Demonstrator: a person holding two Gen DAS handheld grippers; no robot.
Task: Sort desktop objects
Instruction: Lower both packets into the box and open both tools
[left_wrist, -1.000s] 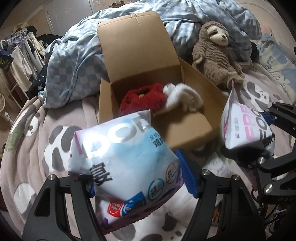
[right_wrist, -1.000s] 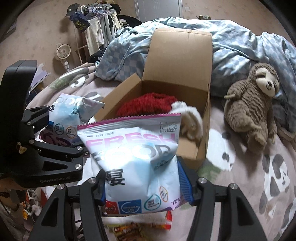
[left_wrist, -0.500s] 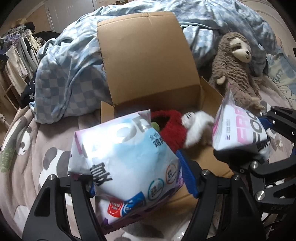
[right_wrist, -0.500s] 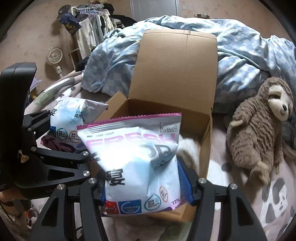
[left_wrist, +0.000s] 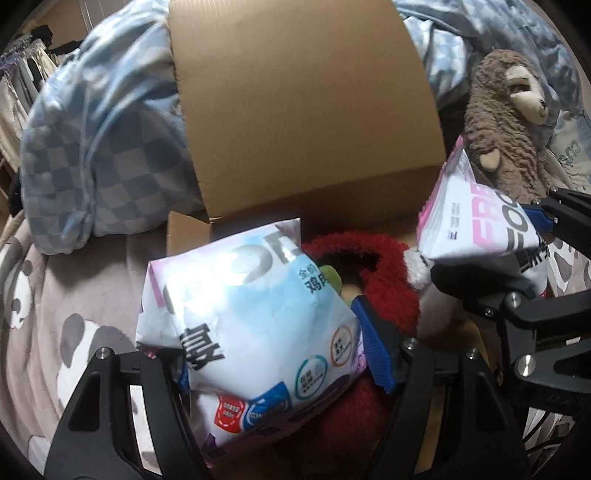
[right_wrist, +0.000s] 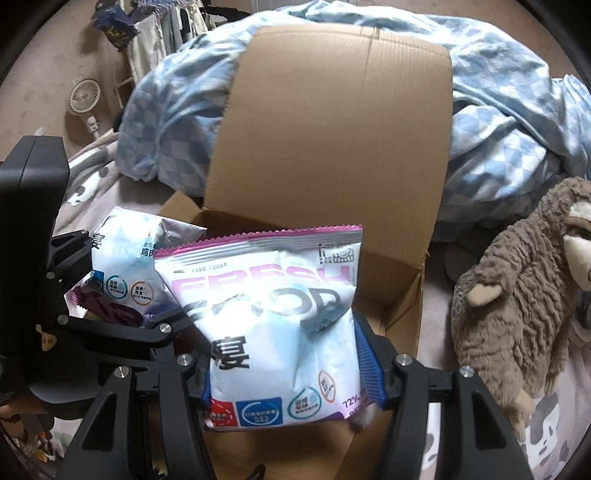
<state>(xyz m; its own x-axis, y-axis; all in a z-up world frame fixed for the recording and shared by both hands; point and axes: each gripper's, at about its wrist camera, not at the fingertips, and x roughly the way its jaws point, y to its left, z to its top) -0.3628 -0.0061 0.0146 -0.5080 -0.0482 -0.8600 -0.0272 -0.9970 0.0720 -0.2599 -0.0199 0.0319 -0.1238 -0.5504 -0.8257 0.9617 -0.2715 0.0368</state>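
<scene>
Two bags, one per gripper, and both are now up over the box (left_wrist: 303, 122) instead of hanging out in front of it like a second ago. The left gripper (left_wrist: 273, 354) is clamped on the pale blue bag (left_wrist: 251, 314), blue pads squeezing its sides, jaws about half open around it. Earlier that bag sat short of the front wall; now it hangs above the box's left front corner, with the red plush (left_wrist: 373, 269) right behind and under it. The right gripper (right_wrist: 291, 373) has the same kind of grip on the pink FRESH bag (right_wrist: 280, 317), which now covers most of the box opening in its own view, so the plush you could see before is hidden there.

Edges: the tall back flap (right_wrist: 332, 129) stands upright right behind both bags, so there's a wall that way. The right side wall (right_wrist: 410, 310) sits just beside the pink bag's right edge. The two grippers are close side by side; in the left view the pink bag (left_wrist: 480, 225) sits just right of the plush. Bare cardboard floor shows in the box's right part. The sloth (right_wrist: 517, 295) lies outside on the panda sheet (left_wrist: 74, 295), near the right wall, and the checked duvet (right_wrist: 517, 122) is piled behind the flap.
</scene>
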